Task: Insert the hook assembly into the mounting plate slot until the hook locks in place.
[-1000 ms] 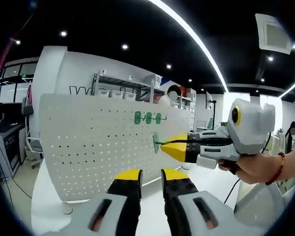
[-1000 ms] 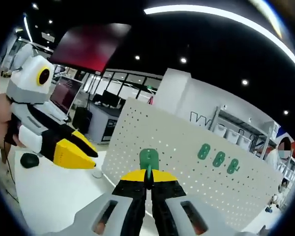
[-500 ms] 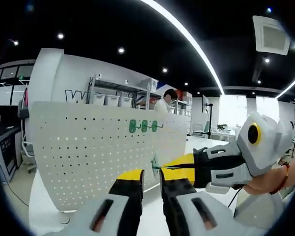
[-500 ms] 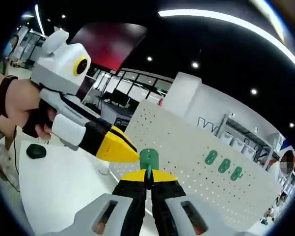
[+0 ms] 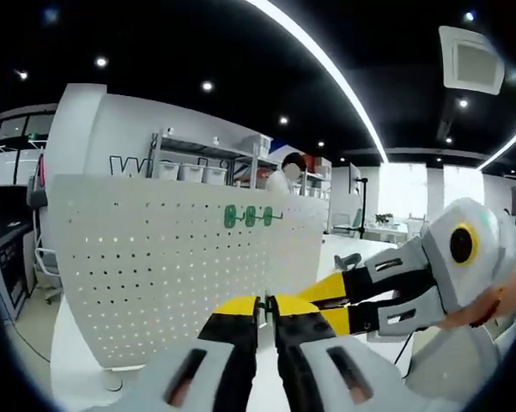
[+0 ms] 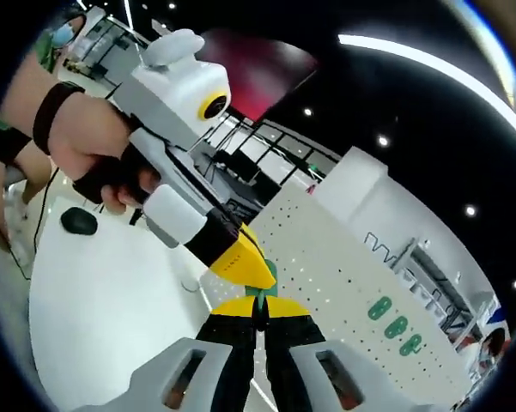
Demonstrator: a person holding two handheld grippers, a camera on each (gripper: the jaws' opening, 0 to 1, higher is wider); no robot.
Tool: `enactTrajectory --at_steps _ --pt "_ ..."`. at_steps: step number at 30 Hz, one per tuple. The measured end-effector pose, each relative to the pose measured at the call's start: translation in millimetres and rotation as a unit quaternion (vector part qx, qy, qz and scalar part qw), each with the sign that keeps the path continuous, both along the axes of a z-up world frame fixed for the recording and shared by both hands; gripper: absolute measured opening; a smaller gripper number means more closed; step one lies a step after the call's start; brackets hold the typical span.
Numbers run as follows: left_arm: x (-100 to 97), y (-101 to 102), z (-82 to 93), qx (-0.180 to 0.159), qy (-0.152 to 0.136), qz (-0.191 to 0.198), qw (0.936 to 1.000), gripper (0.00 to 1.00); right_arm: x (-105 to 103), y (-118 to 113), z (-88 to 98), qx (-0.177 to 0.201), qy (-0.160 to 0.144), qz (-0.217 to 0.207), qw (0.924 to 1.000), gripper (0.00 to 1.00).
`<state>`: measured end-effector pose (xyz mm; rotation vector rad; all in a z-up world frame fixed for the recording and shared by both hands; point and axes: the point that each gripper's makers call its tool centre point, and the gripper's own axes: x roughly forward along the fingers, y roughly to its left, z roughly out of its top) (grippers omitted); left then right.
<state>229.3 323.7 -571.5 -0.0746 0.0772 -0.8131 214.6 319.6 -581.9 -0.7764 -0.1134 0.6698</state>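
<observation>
The white perforated mounting plate (image 5: 154, 257) stands upright on the table; it shows too in the right gripper view (image 6: 343, 283). Three green hooks (image 5: 247, 216) hang in a row on it (image 6: 397, 326). My right gripper (image 6: 258, 306) is shut on a loose green hook (image 6: 260, 293), held in the air in front of the plate. My left gripper (image 5: 264, 302) has its jaws drawn close on the same hook, which they mostly hide. The left gripper's yellow tip (image 6: 245, 262) lies over the hook's top. The right gripper (image 5: 313, 302) reaches in from the right, tip to tip.
A white table (image 6: 94, 292) carries the plate, with a black mouse (image 6: 79, 221) on it. A hand (image 6: 94, 154) holds the left gripper, another hand (image 5: 485, 305) the right. Shelves with bins (image 5: 197, 167) and a person (image 5: 288, 176) stand behind the plate.
The two grippers have come together tip to tip. The left gripper's jaws have narrowed from a wide gap to a thin one around the hook. The right gripper keeps its hold.
</observation>
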Motion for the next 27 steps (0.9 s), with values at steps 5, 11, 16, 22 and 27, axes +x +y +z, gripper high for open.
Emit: enactTrajectory --at_steps 5,11,16,22,27 --pt "-5.0 1.6 1.8 -0.004 -0.012 -0.001 0.9999 0.03 -0.7 -0.1 -1.2 0.035 0.02 0.001 0.9992 0.01" --pt "-7.8 3.1 3.9 -0.004 -0.021 0.007 0.9997 0.03 -2.8 -1.2 1.9 0.092 0.047 0.003 0.9946 0.03" --pt "-11.8 4.1 16.5 -0.032 -0.05 0.005 0.9982 0.03 -2.8 -8.0 8.6 0.194 0.102 0.001 0.9758 0.05" --pt "-18.5 1.7 24.0 -0.04 -0.087 -0.006 0.9954 0.03 -12.0 -8.0 12.1 0.311 0.179 0.041 0.9326 0.08" --pt "-22.2 3.8 29.0 -0.046 -0.11 -0.007 0.9929 0.03 -17.3 -5.7 10.3 0.384 0.234 0.055 0.8916 0.07"
